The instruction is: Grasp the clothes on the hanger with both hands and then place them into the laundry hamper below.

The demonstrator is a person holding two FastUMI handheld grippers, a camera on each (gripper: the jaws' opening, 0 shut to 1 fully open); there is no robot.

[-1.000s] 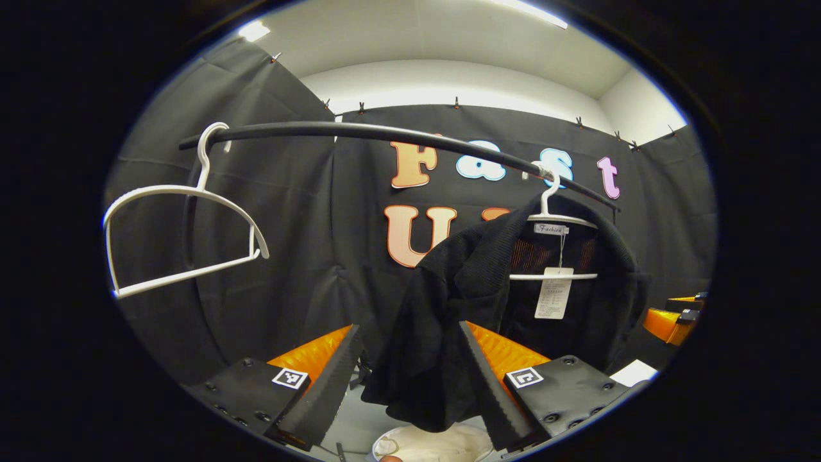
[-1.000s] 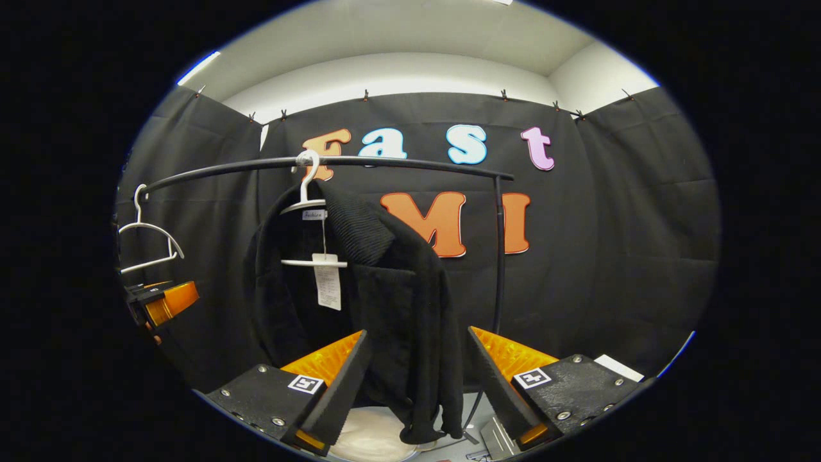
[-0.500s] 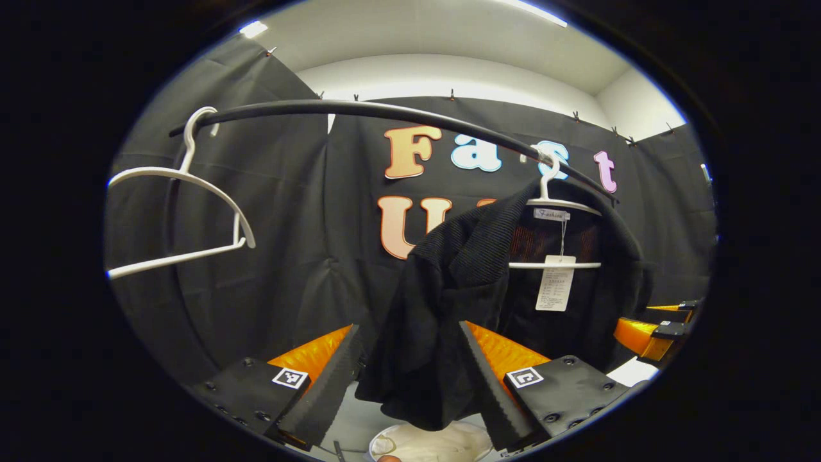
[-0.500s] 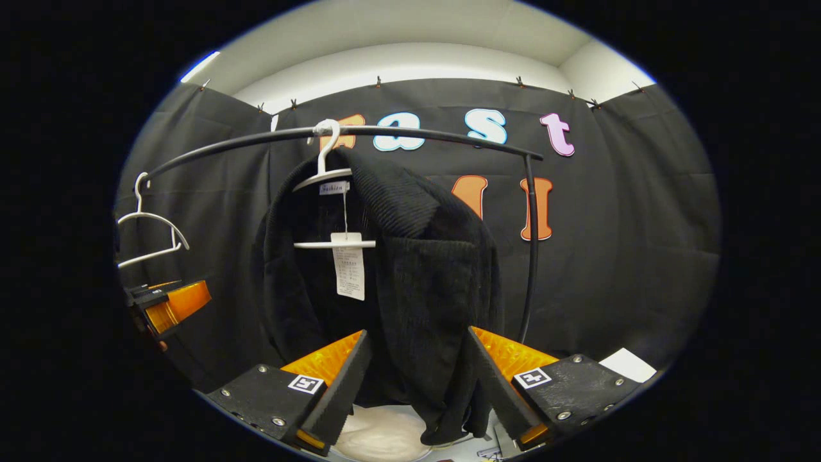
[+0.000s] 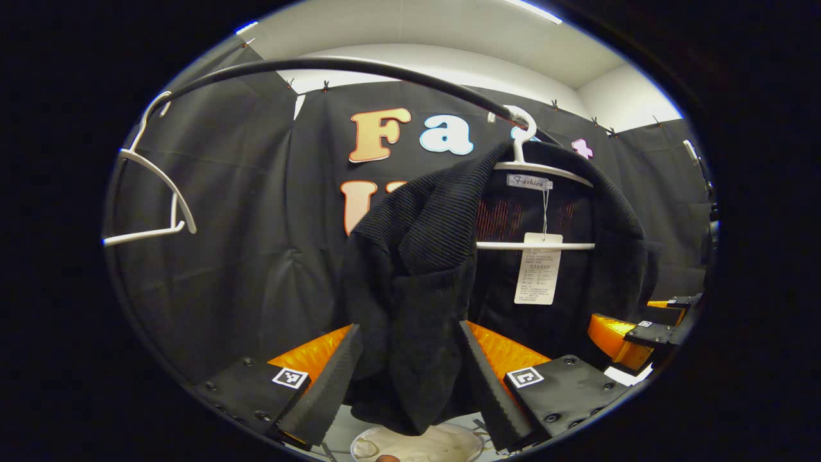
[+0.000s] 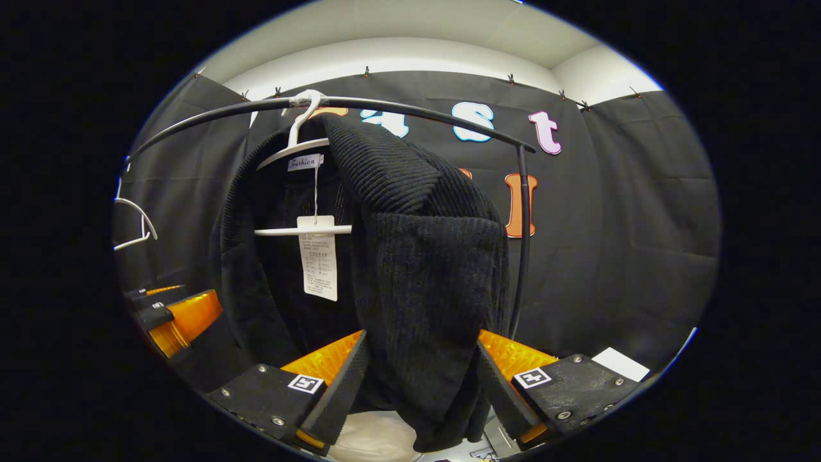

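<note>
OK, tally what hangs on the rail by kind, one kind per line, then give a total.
White hangers: 2, an empty hanger and the hanger carrying the garment.
Black garments: 1, the black garment.
Paper tags: 1, the tag, hanging inside the garment.
Total: 4.
</note>
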